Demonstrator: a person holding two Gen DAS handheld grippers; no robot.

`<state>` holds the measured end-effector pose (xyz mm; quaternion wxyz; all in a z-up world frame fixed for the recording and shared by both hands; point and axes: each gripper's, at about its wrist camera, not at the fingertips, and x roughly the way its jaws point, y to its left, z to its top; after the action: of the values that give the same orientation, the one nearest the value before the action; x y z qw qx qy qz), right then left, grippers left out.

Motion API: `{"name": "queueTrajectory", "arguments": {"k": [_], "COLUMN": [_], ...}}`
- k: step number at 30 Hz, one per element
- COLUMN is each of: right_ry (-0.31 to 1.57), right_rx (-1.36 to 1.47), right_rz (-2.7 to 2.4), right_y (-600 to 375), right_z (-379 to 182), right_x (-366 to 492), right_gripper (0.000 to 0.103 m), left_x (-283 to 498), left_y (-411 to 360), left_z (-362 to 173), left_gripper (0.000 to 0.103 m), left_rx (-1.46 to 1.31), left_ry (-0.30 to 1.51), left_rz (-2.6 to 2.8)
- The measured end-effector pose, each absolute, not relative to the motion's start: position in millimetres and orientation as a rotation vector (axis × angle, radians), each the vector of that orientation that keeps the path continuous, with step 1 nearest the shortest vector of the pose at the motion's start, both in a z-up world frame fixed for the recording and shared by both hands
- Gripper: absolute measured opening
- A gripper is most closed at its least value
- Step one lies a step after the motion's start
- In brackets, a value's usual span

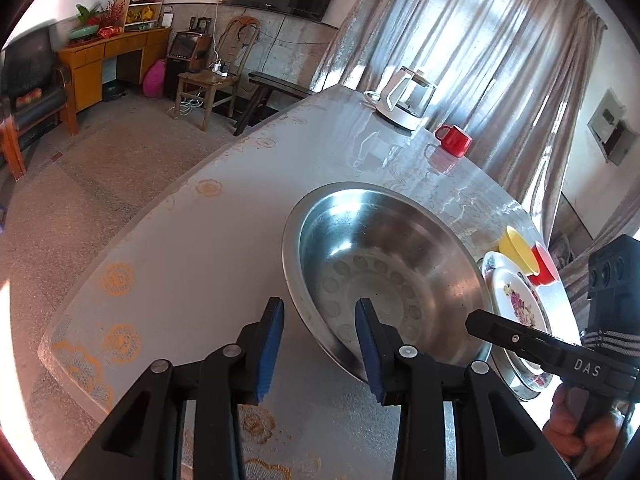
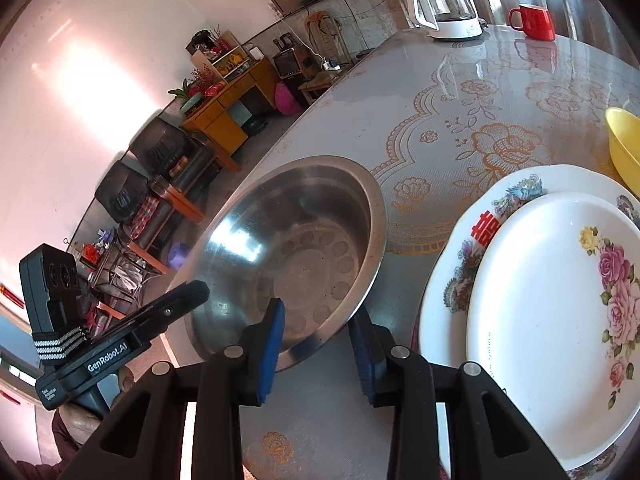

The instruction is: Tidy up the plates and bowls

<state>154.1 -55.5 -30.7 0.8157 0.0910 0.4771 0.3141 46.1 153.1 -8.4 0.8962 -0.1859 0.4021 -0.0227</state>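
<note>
Straddling the near rim of the steel basin [image 1: 384, 276], both tools have their blue-padded fingers apart, one finger inside the rim and one outside, none visibly pressing the metal. The left gripper [image 1: 320, 344] sits at the basin's left side, the right gripper [image 2: 316, 344] at its right. The basin stands on the worktop [image 1: 192, 248] near the front edge. Just beside it toward the right edge lie two stacked plates: a rose plate [image 2: 560, 308] on a larger floral plate [image 2: 452, 280]. Behind them sits a yellow bowl [image 2: 624, 144]; a red mug [image 2: 534, 22] and kettle [image 2: 444, 4] stand at the far edge.
</note>
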Motion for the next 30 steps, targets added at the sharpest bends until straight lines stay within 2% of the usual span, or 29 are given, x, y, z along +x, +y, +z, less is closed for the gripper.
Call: {"name": "queueTrajectory", "arguments": {"k": [5,12,16,20,30], "right_ry": [0.995,1.003,1.008,0.986,0.873], "right_rx": [0.164,0.144,0.156,0.179,0.266], "right_rz": [0.66,0.629,0.641,0.641,0.585], "right_y": [-55,-56,-61,-74,-123], "right_z": [-30,-33,-31,-23,2], "right_x": [153,155,153,149,139], "right_gripper": [0.031,0.033,0.033,0.034,0.034], "left_x": [47,54,54,50,64], "left_y": [146,139,142,150,135], "left_z": [-8,-14,-15,-11,30], "left_gripper": [0.035,0.035,0.047,0.047,0.047], "left_rx": [-0.338,-0.333,-0.329,-0.326,-0.296], "left_ry": [0.828,0.86,0.863,0.849,0.767], "left_rz": [-0.071,-0.087,-0.042,-0.02,-0.043]}}
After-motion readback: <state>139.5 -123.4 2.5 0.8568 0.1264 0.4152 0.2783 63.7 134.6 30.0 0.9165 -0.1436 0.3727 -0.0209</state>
